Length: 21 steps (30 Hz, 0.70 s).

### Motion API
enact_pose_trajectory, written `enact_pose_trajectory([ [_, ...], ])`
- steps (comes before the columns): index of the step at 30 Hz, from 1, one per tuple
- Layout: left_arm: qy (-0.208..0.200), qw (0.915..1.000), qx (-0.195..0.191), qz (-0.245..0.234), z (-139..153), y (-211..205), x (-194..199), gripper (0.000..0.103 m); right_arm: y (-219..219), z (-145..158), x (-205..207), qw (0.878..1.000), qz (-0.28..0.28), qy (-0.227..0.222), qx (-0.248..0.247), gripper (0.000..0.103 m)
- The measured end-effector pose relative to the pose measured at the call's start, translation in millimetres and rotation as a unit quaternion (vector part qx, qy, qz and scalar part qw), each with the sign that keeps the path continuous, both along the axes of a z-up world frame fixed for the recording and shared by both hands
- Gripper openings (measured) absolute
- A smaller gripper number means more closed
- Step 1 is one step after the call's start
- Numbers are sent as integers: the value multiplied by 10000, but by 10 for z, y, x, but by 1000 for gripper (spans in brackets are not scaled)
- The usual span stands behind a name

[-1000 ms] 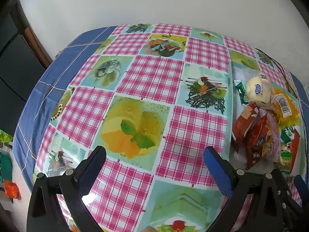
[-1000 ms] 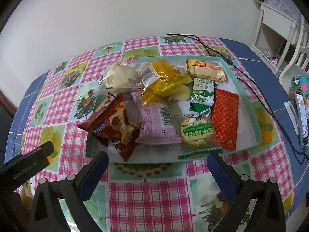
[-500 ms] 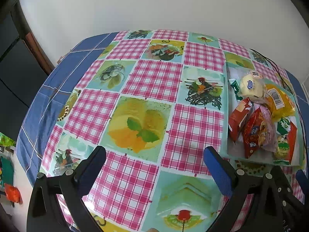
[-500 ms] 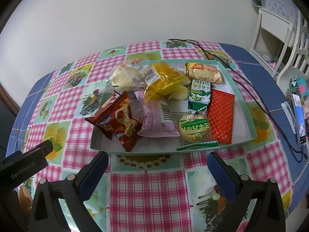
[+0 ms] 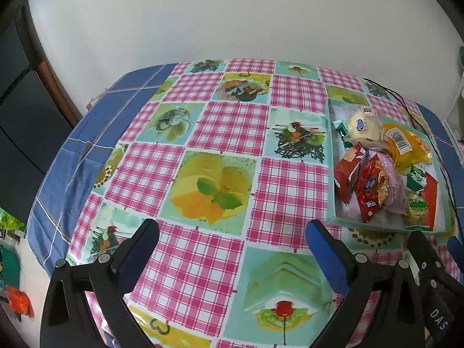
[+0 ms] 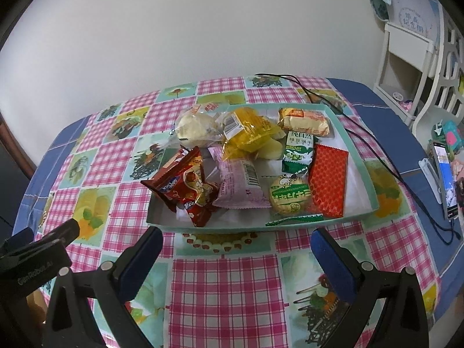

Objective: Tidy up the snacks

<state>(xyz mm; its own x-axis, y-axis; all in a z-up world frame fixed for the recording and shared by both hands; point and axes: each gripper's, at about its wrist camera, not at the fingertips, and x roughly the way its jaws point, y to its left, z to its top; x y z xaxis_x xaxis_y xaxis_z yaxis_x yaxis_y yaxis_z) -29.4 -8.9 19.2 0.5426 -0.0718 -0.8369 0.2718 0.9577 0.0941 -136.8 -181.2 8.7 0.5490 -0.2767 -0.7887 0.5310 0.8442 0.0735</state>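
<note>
I keep both tools above the checked tablecloth (image 6: 226, 290), near the lower edge of each frame. The right gripper (image 6: 236, 249) has its fingers spread wide with nothing between them, and the left gripper (image 5: 232, 240) is the same, released and empty.

The snacks lie in a pale green tray (image 6: 220, 226) in the middle of the right wrist view; in the left wrist view this tray (image 5: 330, 174) sits at the right edge. Inside it I see a red snack bag (image 6: 185, 182) leaning over the left wall, a pink packet (image 6: 240, 182) beside it, a yellow bag (image 6: 249, 130) behind, a green biscuit packet (image 6: 298, 153) and a flat red sachet (image 6: 327, 179).

My worry is the red bag: it hangs partly outside the tray, so a careless push could tip it onto the cloth. The packets overlap, so closing on one may drag its neighbour. The wrappers look slippery and may slide from the pads. A black cable (image 6: 374, 150) runs just beside the tray at the right; a wide swing could catch it.
</note>
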Motion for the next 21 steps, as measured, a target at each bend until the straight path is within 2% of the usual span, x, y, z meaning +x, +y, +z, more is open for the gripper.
enact_pose_trajectory([
  [14,40,9999,93,31,-18,80,-32,101,7,-1,-90,10000,-38,-18,-29,103],
  [21,78,9995,287,-59,-32,70,-38,101,7,-14,-82,10000,-28,60,-50,103],
])
